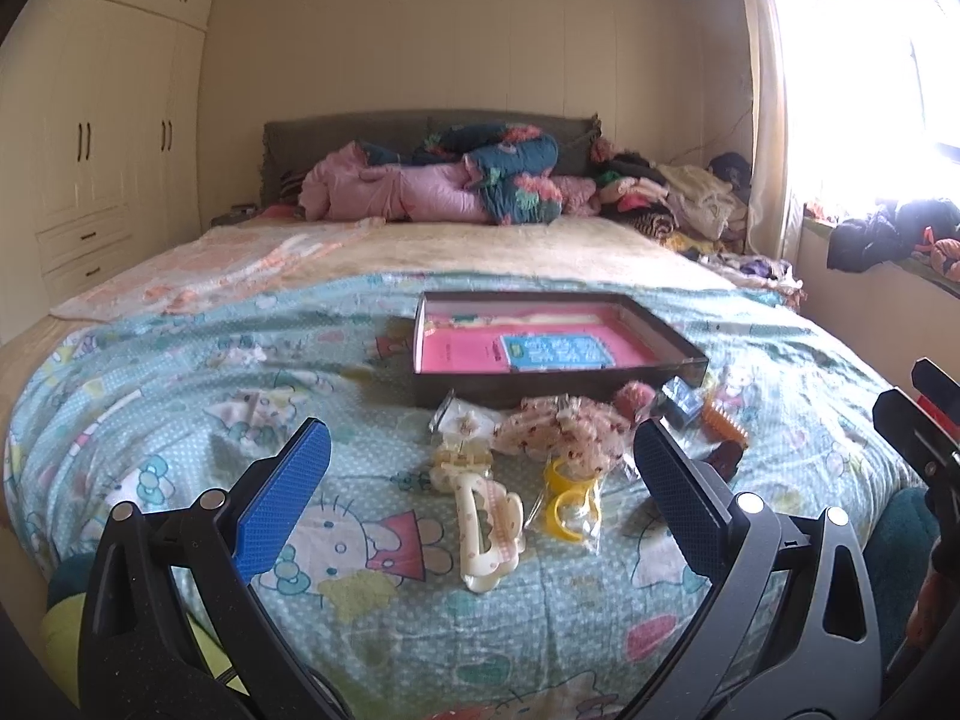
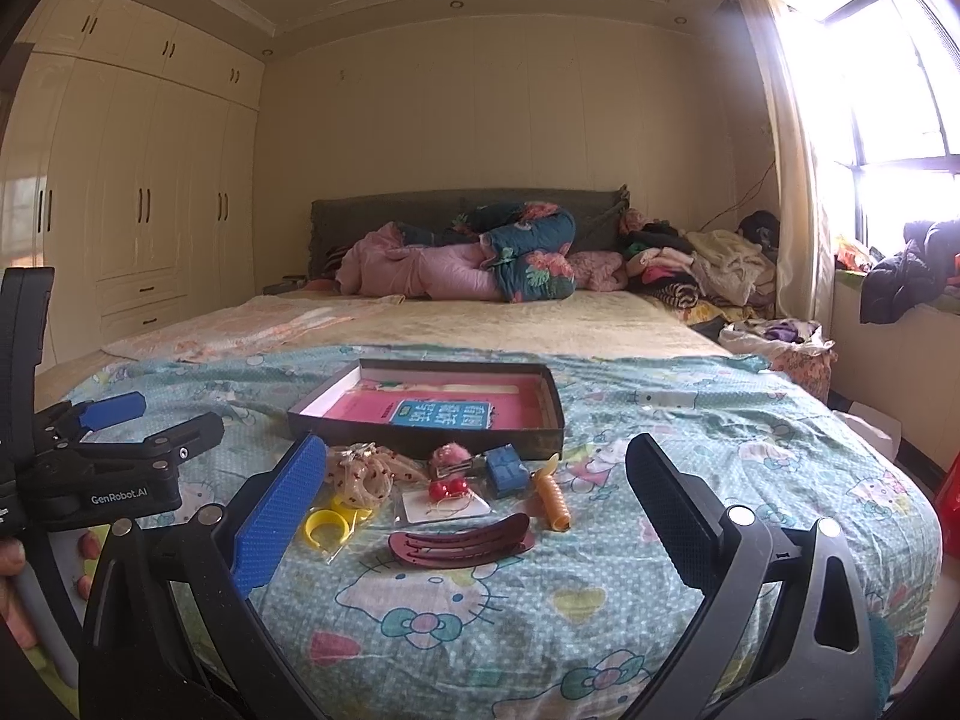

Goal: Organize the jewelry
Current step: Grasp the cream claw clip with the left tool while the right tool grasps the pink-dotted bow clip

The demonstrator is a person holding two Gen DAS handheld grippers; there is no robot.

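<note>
Jewelry and hair pieces lie in a loose cluster on the quilt [image 2: 600, 570], just in front of the box [image 2: 546, 438], none of them in it yet

Nearest the left gripper [image 1: 480, 480] is the cream claw clip [image 1: 486, 534], straight ahead and between its spread fingers, long axis running roughly away from the camera. Yellow rings [image 1: 570, 498] in a clear bag sit just to its right, with the spotted scrunchie [image 1: 564, 432] behind them, touching the box's front wall.

Nearest the right gripper [image 2: 474, 480] is the maroon clip [image 2: 462, 540], dead ahead between its spread fingers, long axis lying across the view, left to right. Beyond it lie a card with red beads [image 2: 447, 495], a pink pom clip [image 2: 450, 459], a blue block [image 2: 507, 471] and an orange curler [image 2: 555, 501], which points away from the camera. Both grippers hold nothing.

My judgement: each hand has one clip lined up; the right hand would close across the maroon clip's narrow width as it lies, while the left would need to turn or approach from the side.

The box is a shallow dark tray holding a pink sheet and a blue printed card [image 2: 441, 414]
</note>
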